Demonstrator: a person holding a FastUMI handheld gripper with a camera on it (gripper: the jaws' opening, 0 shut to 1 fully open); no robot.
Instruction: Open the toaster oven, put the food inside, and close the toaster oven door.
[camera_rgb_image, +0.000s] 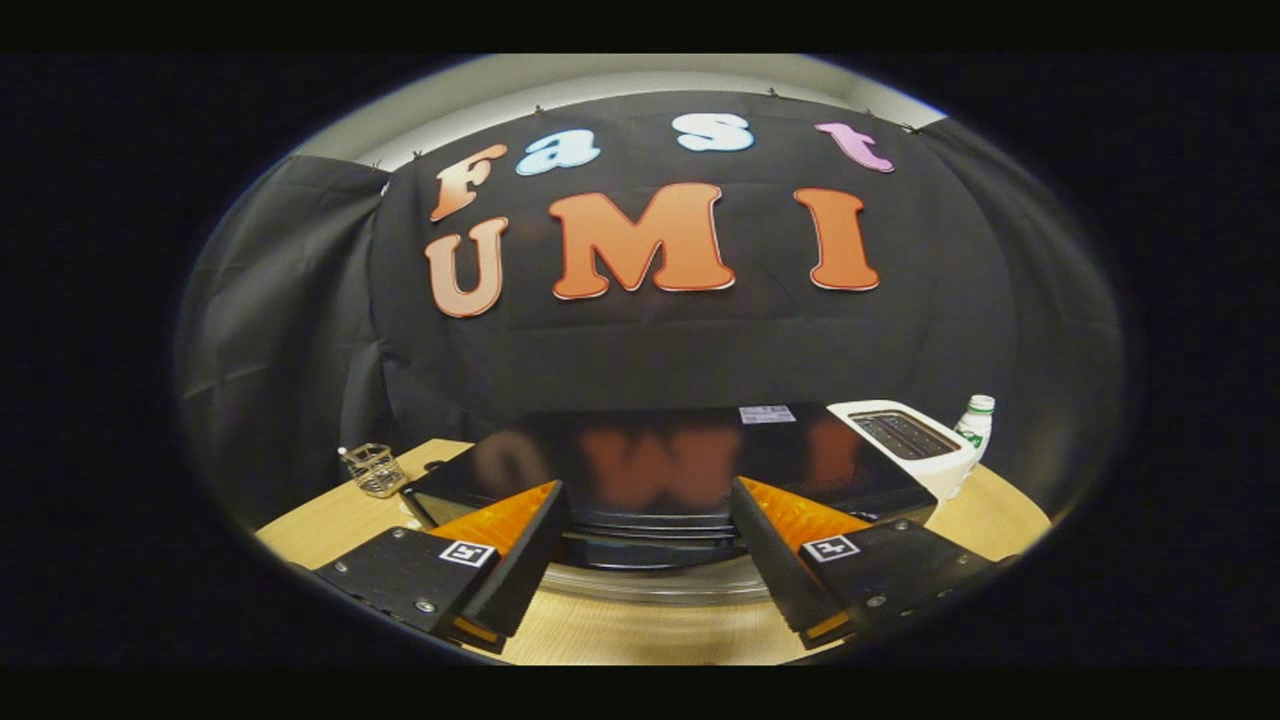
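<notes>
While the gripper (645, 545) gapes wide over the toaster oven (660, 470), door front hidden below

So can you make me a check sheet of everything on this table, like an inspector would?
Surface: light wooden table, bare wood showing below the fingers.
Job's things: black toaster oven just ahead of the fingers, seen from above; glossy top, its handle bar lies between the fingers. Door state cannot be told. Food: nothing seen.
Clutter: white pop-up toaster to the oven's right, white bottle with a green label beyond it, small clear glass holder to the oven's left.
Grippers: gripper fingers spread wide, gripping nothing.
Cables: nothing seen.
Surroundings: black cloth wall behind the table.
</notes>
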